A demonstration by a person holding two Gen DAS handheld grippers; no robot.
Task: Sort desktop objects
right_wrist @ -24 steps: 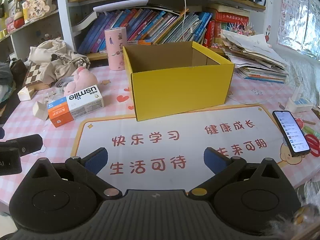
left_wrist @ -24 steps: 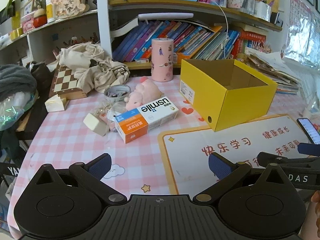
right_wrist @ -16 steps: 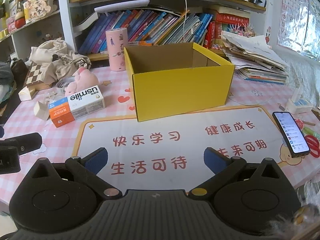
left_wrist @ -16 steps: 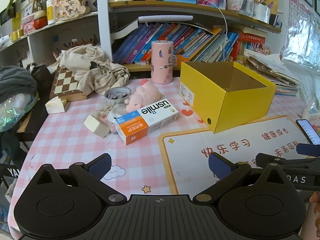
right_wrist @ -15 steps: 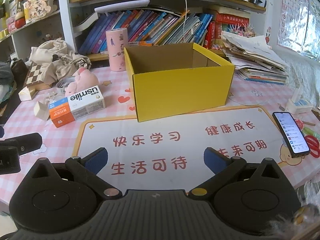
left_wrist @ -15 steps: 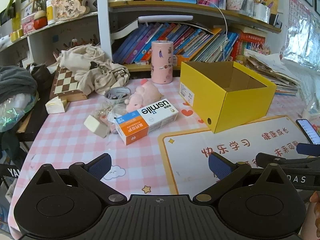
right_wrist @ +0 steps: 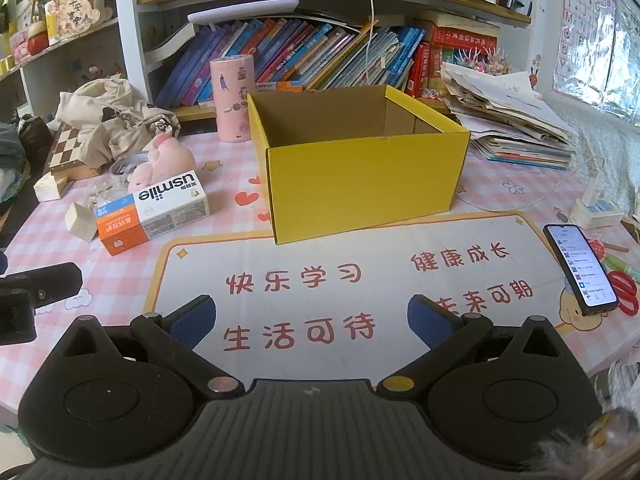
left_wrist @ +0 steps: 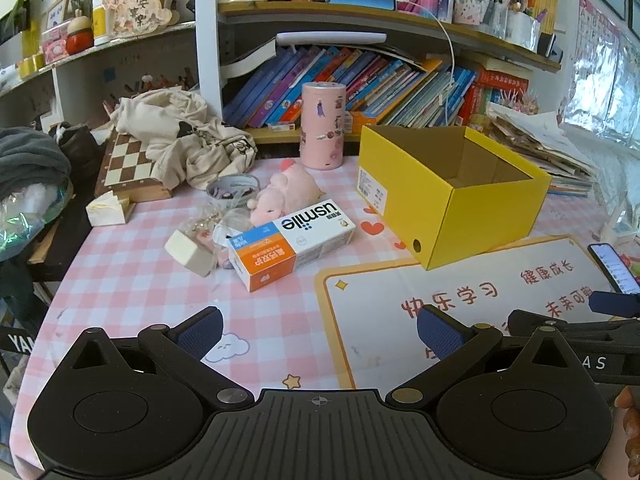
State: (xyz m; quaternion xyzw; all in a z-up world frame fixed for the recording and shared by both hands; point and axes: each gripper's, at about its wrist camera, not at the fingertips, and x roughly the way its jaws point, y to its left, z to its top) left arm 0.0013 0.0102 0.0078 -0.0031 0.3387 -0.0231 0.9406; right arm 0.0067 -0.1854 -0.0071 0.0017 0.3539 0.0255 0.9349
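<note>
An open, empty yellow cardboard box [left_wrist: 480, 208] [right_wrist: 360, 184] stands mid-table. Left of it lie a white, blue and orange usmile carton [left_wrist: 292, 244] [right_wrist: 152, 212], a pink plush pig [left_wrist: 280, 196] [right_wrist: 164, 162], a tape roll [left_wrist: 232, 190], a cream block [left_wrist: 188, 252] [right_wrist: 82, 220] and clear wrappers. My left gripper [left_wrist: 320, 330] is open and empty above the near table edge, short of the carton. My right gripper [right_wrist: 312, 318] is open and empty over the white mat [right_wrist: 360, 280], in front of the box.
A pink cylinder [left_wrist: 322, 126] stands behind the box. A chessboard [left_wrist: 128, 168] and crumpled cloth [left_wrist: 180, 136] lie at the back left. A phone [right_wrist: 580, 268] and red scissors [right_wrist: 624, 292] lie at the right. Bookshelves and stacked papers [right_wrist: 512, 120] line the back.
Both grippers have drawn back slightly from the table objects; nothing on the table has moved and both grippers stay open.
</note>
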